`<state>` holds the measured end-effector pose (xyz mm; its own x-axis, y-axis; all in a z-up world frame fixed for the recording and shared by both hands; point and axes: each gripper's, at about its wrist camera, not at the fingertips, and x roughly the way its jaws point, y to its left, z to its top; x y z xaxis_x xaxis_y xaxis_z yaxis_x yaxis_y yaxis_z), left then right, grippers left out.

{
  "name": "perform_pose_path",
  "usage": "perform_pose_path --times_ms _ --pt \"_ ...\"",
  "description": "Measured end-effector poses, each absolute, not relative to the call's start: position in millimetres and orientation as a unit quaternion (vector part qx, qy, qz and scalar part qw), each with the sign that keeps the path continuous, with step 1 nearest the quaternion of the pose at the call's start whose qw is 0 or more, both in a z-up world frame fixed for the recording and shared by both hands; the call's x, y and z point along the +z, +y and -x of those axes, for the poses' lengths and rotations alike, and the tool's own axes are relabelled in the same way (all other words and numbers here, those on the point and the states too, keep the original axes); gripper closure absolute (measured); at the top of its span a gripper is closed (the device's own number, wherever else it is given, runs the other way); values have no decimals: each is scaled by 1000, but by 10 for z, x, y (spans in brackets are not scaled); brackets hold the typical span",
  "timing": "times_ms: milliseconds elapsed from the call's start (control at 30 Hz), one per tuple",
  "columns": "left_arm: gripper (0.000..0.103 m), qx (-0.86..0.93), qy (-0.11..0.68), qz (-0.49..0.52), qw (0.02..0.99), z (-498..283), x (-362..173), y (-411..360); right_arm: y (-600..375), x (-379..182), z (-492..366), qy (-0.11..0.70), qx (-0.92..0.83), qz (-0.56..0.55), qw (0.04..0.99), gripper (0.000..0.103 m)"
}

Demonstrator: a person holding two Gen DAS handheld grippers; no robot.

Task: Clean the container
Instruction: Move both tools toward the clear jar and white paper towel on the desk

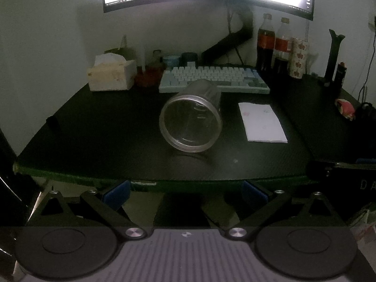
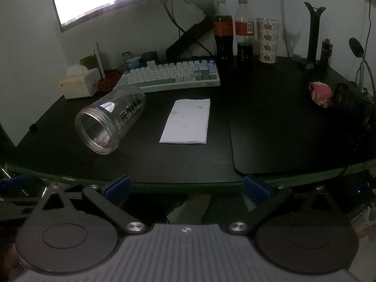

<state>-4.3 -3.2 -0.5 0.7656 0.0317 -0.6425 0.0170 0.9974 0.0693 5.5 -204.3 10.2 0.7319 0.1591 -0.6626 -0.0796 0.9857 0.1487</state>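
Left wrist view
- Your left gripper (image 1: 185,193): fingers spread wide apart, nothing between them, held back off the near edge of the desk (image 1: 94,127).
- Container (image 1: 191,117): clear jar on its side, dead ahead of this gripper, on the desk between you and the keyboard (image 1: 213,80).
- Long axis: runs almost straight away from you, open mouth facing the gripper, base toward the keyboard.
- Paper towel (image 1: 262,122): flat, folded, ahead and to the right of the jar, near it but apart.

Right wrist view
- Your right gripper (image 2: 186,189): fingers likewise wide apart and empty, also short of the desk edge.
- Container (image 2: 110,119): ahead and well to the left of this gripper; mouth turned toward its near left, something small and pinkish lying inside by the rim.
- Paper towel (image 2: 188,122): almost straight ahead of this gripper.

Judgement
- Nearer tool: left lines up with the jar, right with the towel.
- Stage: whether the jar has been wiped, you cannot tell from here.
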Motion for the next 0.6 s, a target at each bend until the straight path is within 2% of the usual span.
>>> perform_pose_path --times_ms 400,600 --pt "0 -10 313 -29 949 70 29 -41 -2097 128 -71 353 85 -87 928 0" --pt "0 -47 332 24 942 23 -35 52 -2172 141 -46 344 113 -108 926 0"
